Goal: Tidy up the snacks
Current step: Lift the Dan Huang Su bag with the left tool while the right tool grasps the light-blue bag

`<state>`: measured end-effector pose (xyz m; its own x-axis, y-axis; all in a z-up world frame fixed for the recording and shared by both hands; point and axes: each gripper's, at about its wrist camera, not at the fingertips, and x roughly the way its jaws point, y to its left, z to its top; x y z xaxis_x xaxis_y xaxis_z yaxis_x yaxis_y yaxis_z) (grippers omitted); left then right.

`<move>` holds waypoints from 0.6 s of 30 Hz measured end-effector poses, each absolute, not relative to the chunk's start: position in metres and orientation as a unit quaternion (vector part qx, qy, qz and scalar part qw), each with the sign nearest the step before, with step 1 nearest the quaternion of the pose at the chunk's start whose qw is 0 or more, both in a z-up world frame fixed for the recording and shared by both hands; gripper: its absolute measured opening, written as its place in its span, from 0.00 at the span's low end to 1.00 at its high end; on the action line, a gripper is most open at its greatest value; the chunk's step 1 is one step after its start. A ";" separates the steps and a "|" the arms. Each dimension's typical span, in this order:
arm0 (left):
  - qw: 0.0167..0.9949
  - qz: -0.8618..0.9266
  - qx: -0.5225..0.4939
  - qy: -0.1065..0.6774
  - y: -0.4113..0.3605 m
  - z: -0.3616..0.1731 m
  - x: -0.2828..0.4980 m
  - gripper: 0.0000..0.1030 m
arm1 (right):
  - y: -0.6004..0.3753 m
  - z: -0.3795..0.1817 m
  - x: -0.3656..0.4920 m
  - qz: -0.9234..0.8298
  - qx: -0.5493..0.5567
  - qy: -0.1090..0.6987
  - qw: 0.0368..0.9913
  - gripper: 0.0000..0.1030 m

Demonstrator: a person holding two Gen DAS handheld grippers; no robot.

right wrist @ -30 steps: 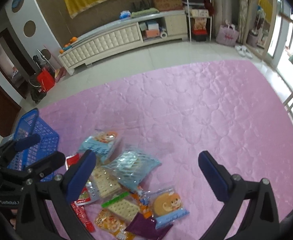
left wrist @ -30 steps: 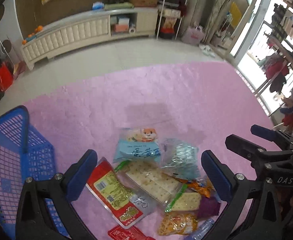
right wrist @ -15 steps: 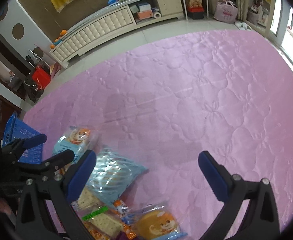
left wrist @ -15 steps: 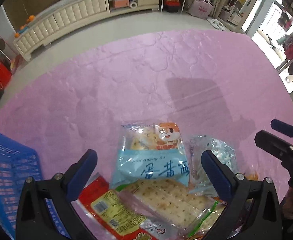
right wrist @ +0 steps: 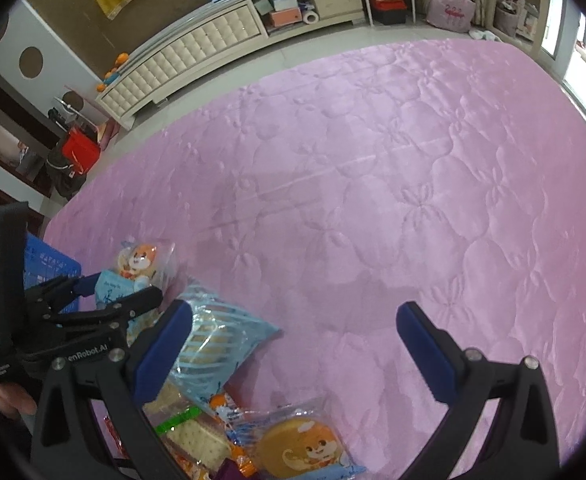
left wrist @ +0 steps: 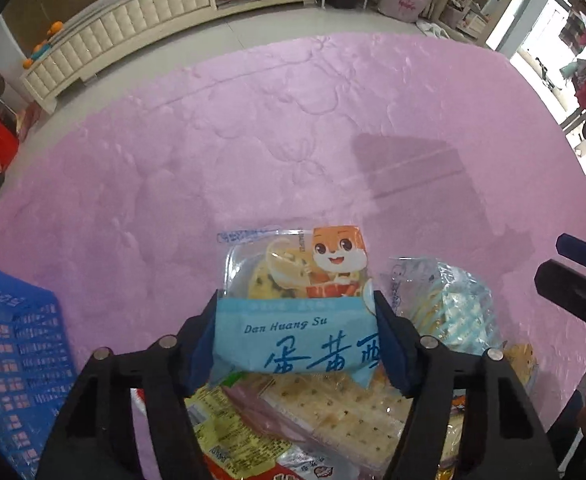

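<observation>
A light-blue pastry packet [left wrist: 293,340] with an orange cartoon fox lies on top of a snack pile on the pink mat [left wrist: 253,152]. My left gripper [left wrist: 295,304] points steeply down; its jaws are closing and both blue pads touch the packet's sides. The right wrist view shows that same gripper [right wrist: 119,290] around the packet [right wrist: 137,264]. My right gripper [right wrist: 293,316] stands open over bare mat with nothing between its fingers, right of the pile. A blue mesh basket [left wrist: 13,340] sits at the left.
The pile also holds a striped wafer bag [right wrist: 221,332], cracker packs [left wrist: 333,412], a red and yellow packet [left wrist: 233,440] and a round cake packet [right wrist: 301,452]. A cream cabinet [right wrist: 197,52] stands beyond the mat, a red bag [right wrist: 81,152] on the floor to the left.
My left gripper came down over the pile and its jaws drew in from wide open onto the blue fox packet. The right gripper sank a little and stayed open.
</observation>
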<state>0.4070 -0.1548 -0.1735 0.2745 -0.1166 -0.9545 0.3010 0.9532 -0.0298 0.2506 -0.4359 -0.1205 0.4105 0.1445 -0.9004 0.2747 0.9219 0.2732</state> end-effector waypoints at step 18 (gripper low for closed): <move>0.841 -0.104 0.041 0.529 -0.086 -0.134 0.333 0.64 | -0.379 -0.114 0.279 -0.005 0.166 0.591 0.790 1.00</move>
